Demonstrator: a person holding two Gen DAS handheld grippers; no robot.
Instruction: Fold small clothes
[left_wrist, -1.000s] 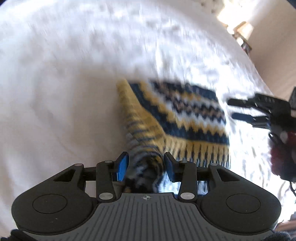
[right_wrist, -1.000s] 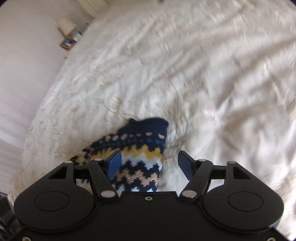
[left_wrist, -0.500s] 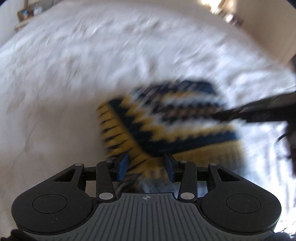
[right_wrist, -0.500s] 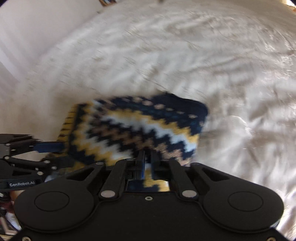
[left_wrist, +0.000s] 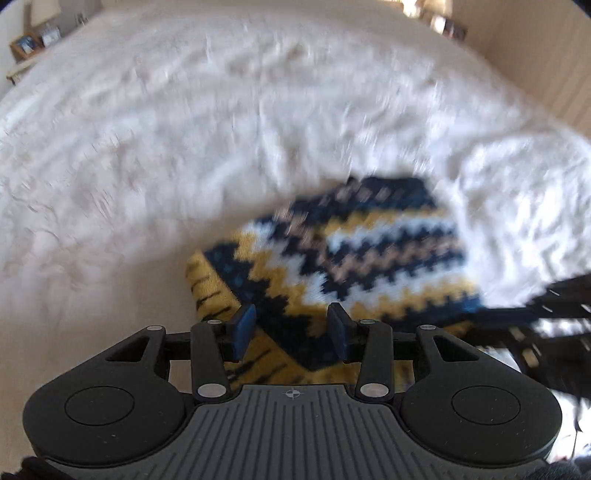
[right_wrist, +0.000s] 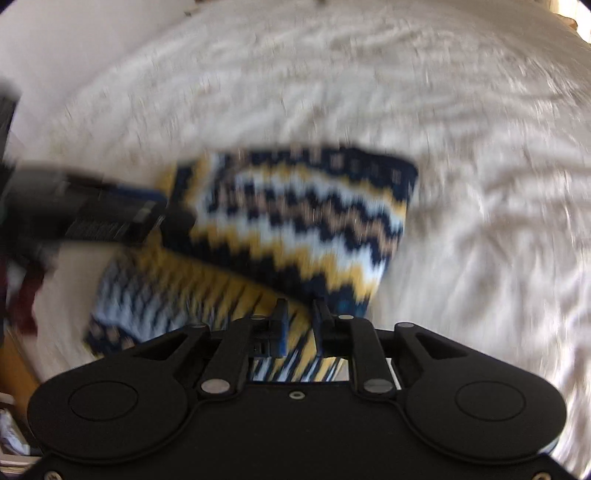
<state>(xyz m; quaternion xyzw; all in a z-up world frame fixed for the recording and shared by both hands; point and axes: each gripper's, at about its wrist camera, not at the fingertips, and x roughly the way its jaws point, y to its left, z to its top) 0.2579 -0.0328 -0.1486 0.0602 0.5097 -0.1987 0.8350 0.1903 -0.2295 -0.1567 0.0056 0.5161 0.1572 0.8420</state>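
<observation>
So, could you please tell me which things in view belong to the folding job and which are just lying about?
Part of the job:
- patterned knit garment
- left claw
- right claw, pinching the garment's edge
- white bedspread it lies on

Lying about:
- picture frames on the bedside shelf

Right gripper (right_wrist: 298, 325), open a second ago, now pinches knit sock (right_wrist: 295, 221) edge; sock top half now folded over, lying toward 12 o'clock on bed (right_wrist: 480, 147).

Both views are bright with daylight and bowed at the edges by fisheye distortion. Motion blur smears the bedcover (left_wrist: 184, 122) and sock (right_wrist: 295, 214). Glare burns out the left view's top right corner. Gripper bodies stay sharp.
</observation>
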